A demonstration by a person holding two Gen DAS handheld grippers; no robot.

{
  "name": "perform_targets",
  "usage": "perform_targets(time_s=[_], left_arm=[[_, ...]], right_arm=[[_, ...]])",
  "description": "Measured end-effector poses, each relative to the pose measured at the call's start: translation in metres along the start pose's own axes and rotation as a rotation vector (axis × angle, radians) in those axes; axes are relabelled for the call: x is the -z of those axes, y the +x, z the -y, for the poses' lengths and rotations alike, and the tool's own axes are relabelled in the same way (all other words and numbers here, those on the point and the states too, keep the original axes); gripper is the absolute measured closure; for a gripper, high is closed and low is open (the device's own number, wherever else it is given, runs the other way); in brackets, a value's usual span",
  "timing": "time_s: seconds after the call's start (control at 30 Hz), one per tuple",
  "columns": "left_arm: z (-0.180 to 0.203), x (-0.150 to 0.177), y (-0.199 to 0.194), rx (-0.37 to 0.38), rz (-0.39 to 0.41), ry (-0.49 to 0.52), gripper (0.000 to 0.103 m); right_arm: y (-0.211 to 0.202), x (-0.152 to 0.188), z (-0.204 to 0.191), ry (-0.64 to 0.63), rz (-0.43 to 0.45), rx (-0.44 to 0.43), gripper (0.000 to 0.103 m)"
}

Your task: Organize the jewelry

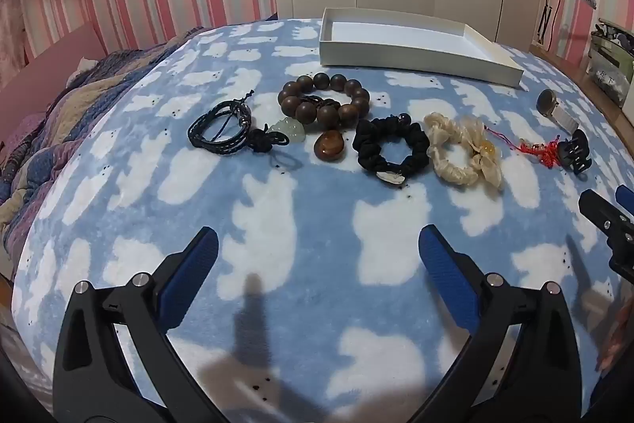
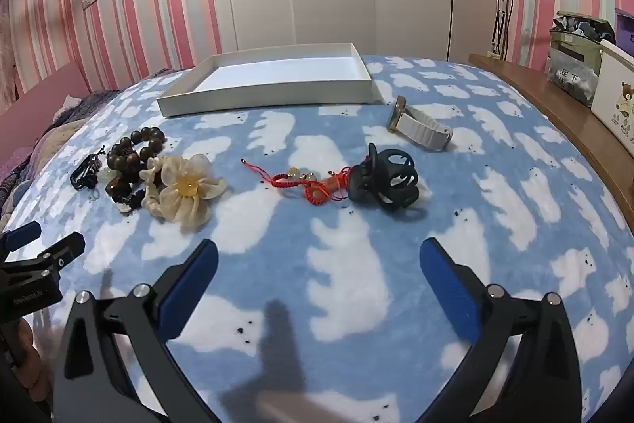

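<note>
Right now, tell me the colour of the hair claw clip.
Black. The hair claw clip shows best in the right wrist view, beside the red cord bracelet.

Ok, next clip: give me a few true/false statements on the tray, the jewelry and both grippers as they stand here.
1. The white tray holds nothing. True.
2. The left gripper is shut on the black scrunchie. False: its jaws stand open over bare blanket.
3. The wooden bead bracelet lies in the tray. False: it lies on the blanket in front of the tray.
4. The right gripper is open and holds nothing. True.
5. The watch lies on the blanket beyond the black hair claw. True.
</note>
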State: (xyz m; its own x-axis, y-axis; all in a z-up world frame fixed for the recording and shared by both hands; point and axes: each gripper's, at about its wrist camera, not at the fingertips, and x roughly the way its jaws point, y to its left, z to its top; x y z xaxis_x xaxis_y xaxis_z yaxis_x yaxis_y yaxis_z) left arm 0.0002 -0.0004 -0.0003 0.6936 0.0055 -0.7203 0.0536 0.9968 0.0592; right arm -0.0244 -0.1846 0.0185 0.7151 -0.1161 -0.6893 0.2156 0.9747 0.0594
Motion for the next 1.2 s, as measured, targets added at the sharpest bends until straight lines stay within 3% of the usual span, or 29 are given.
perform_targets(time_s=[1.2], left_arm=[[0.002, 0.001, 0.005, 0.016, -0.006, -0.002, 0.003]], right_arm=[[0.000, 0.001, 0.007, 0.010, 0.003, 0.013, 0.002]])
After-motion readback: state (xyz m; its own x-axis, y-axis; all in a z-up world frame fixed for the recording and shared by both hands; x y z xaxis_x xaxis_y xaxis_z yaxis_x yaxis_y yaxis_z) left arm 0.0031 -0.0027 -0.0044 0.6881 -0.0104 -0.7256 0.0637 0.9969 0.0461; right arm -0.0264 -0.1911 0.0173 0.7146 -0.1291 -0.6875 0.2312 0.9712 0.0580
